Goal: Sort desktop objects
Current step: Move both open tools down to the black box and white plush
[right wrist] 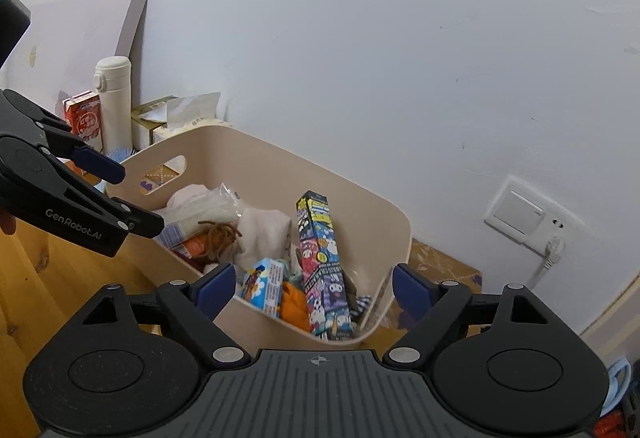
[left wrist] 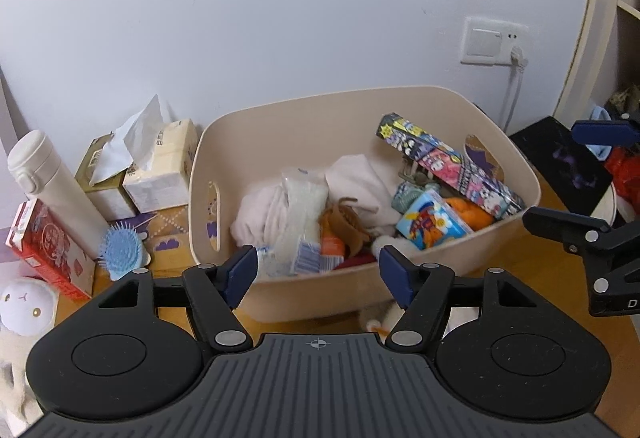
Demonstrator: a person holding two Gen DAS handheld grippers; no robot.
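Note:
A beige plastic bin (left wrist: 320,125) (right wrist: 280,165) stands on the wooden desk against the wall. In it lie a long cartoon-printed box (left wrist: 452,165) (right wrist: 322,266), white cloths (left wrist: 360,185), a small blue carton (left wrist: 432,222) (right wrist: 264,284), a clear packet (left wrist: 300,213) and an orange item (left wrist: 468,211). My left gripper (left wrist: 320,270) (right wrist: 134,197) hangs open just before the bin's near wall, with nothing between its blue pads. My right gripper (right wrist: 312,290) (left wrist: 572,177) is open too, over the bin's right corner, and holds nothing.
Left of the bin stand a white flask (left wrist: 52,185), a red carton (left wrist: 44,246), two tissue boxes (left wrist: 156,169), a blue hairbrush (left wrist: 122,250) and a white round toy (left wrist: 24,302). A black mat (left wrist: 560,161) lies to the right. A wall socket (left wrist: 494,41) has a plugged cable.

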